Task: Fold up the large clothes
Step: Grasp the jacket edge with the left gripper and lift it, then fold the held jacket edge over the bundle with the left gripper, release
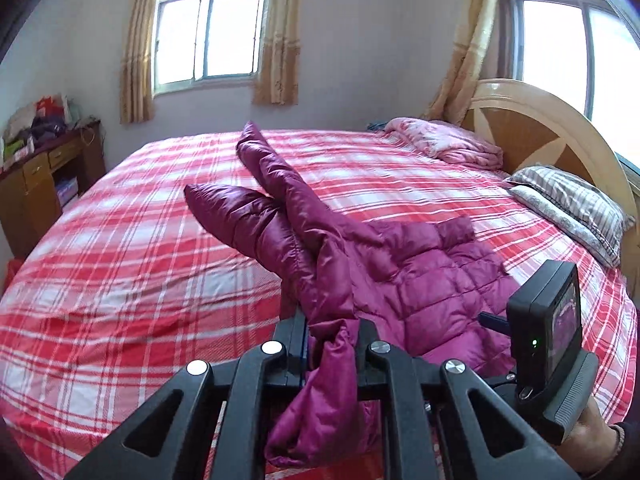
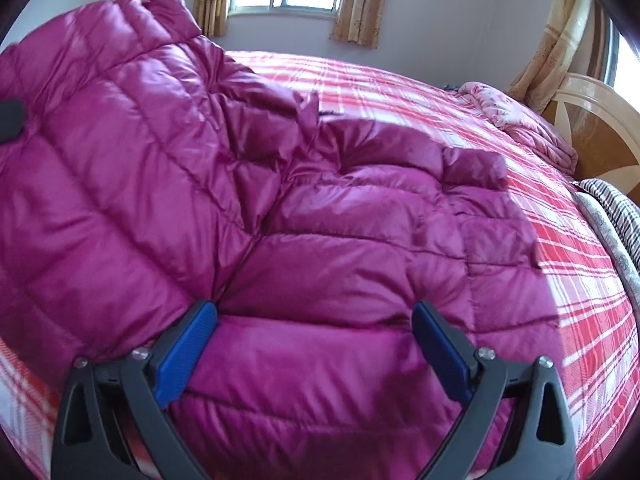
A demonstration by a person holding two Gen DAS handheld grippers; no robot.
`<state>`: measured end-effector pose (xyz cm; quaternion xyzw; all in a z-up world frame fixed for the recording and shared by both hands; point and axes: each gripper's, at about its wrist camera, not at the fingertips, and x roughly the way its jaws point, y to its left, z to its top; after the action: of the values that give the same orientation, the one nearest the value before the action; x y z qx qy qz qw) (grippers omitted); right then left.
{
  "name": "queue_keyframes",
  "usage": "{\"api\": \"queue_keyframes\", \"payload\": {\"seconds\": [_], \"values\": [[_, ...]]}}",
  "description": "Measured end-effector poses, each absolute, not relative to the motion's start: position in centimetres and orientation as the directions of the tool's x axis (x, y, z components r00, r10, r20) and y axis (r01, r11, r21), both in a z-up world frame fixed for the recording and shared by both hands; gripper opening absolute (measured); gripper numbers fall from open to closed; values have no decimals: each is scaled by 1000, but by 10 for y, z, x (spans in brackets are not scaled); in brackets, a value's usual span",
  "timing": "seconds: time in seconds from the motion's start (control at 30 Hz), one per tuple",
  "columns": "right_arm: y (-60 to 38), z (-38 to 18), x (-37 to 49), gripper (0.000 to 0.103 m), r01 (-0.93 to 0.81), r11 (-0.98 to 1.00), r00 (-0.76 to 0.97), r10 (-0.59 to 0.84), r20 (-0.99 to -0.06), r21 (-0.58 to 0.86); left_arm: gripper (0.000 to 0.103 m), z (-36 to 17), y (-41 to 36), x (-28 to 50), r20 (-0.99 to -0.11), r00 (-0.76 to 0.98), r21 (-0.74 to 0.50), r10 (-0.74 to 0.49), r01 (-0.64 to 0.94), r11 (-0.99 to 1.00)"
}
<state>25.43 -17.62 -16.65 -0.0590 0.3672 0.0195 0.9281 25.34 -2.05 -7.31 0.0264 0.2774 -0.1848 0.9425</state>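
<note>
one magenta quilted down jacket (image 2: 320, 220) lies spread on the plaid bed (image 1: 140, 240), its two sleeves (image 1: 256, 184) crossing toward the far side. the left gripper (image 1: 326, 344) has its jaws pinched narrow on a bunched fold of the jacket's edge, cloth spilling between them. the right gripper (image 2: 316, 344) hovers over the quilted body, jaws wide, gripping nothing. the jacket looks light, puffy and slick, so it probably slides and springs back; seams, hem or cuffs seem the surest places to pinch.
</note>
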Motion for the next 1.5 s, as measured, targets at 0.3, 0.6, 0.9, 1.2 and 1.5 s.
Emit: {"api": "queue_keyframes", "payload": {"seconds": [0.3,0.6,0.9,1.2,1.5], "values": [[-272,-167,226,99,88,994,728,-107,-677,-63,12,-61,-127,235,-521,725,84,-450,568,819],[-349,-184,207,99,212,976,699,-123,-704,40,12,-103,-215,240,-590,655,140,-472,659,739],[-391,-194,198,100,301,942,716,-120,-687,149,16,-148,-256,241,-605,643,206,-469,696,688],[-390,-203,206,103,324,941,707,-170,-686,101,55,-132,-256,225,-503,665,213,-552,714,667],[-389,-203,202,103,325,942,712,-184,-678,85,90,-82,-204,236,-277,867,236,-415,480,845]]}}
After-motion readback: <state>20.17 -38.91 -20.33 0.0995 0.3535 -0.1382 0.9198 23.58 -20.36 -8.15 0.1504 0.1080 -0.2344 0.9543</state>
